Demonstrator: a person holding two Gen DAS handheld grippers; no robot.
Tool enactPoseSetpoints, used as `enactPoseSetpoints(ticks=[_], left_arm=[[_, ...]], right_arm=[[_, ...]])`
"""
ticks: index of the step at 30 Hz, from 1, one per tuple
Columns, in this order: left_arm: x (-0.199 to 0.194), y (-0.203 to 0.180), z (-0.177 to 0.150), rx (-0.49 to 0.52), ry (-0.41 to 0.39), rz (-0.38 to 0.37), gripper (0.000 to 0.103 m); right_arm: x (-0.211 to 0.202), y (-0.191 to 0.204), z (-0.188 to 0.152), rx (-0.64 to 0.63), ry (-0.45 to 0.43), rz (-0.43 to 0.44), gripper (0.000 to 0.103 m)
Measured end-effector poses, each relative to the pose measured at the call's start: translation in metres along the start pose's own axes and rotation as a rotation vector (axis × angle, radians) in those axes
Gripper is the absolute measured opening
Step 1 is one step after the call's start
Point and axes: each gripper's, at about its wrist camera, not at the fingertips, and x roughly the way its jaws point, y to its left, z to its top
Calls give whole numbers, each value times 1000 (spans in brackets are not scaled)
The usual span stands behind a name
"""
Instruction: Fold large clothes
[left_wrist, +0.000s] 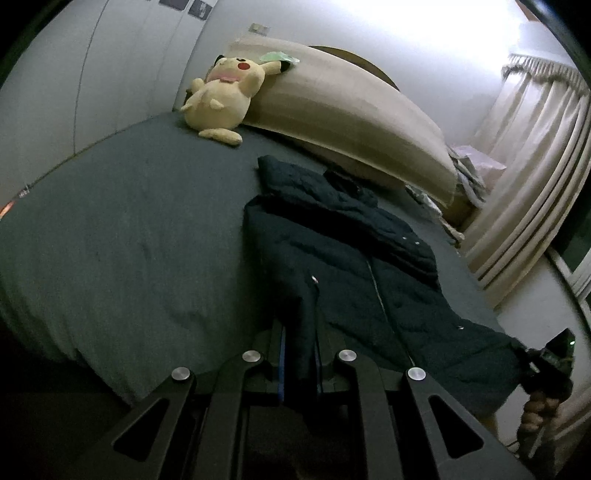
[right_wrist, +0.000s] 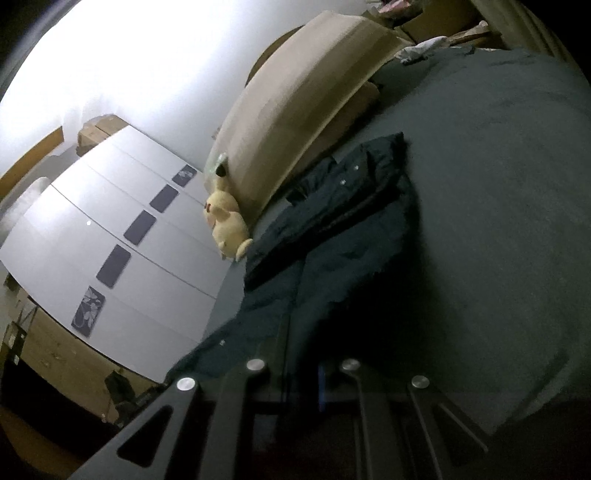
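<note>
A dark navy padded jacket (left_wrist: 354, 266) lies lengthwise on the grey bed (left_wrist: 129, 229), collar toward the headboard. My left gripper (left_wrist: 299, 354) is shut on the jacket's bottom hem near the bed's foot. In the left wrist view my right gripper (left_wrist: 543, 365) holds the hem's other corner at the far right. In the right wrist view the jacket (right_wrist: 332, 240) runs away from my right gripper (right_wrist: 303, 369), which is shut on its hem; the fabric there is dark and blurred.
A yellow plush toy (left_wrist: 221, 99) leans on the beige headboard cushion (left_wrist: 351, 110). Curtains (left_wrist: 528, 177) hang to the right of the bed. White wardrobe doors (right_wrist: 122, 236) stand on the other side. Loose cloth lies by the headboard (right_wrist: 417, 51).
</note>
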Motion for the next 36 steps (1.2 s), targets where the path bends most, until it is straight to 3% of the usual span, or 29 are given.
enactPoseSetpoints(ticks=[26, 36], left_arm=[[-2, -23, 12, 63, -28, 83, 12], [-2, -24, 19, 60, -33, 70, 12]], right_arm=[[1, 2, 5, 13, 3, -1, 11], [3, 6, 10, 3, 4, 1, 11]])
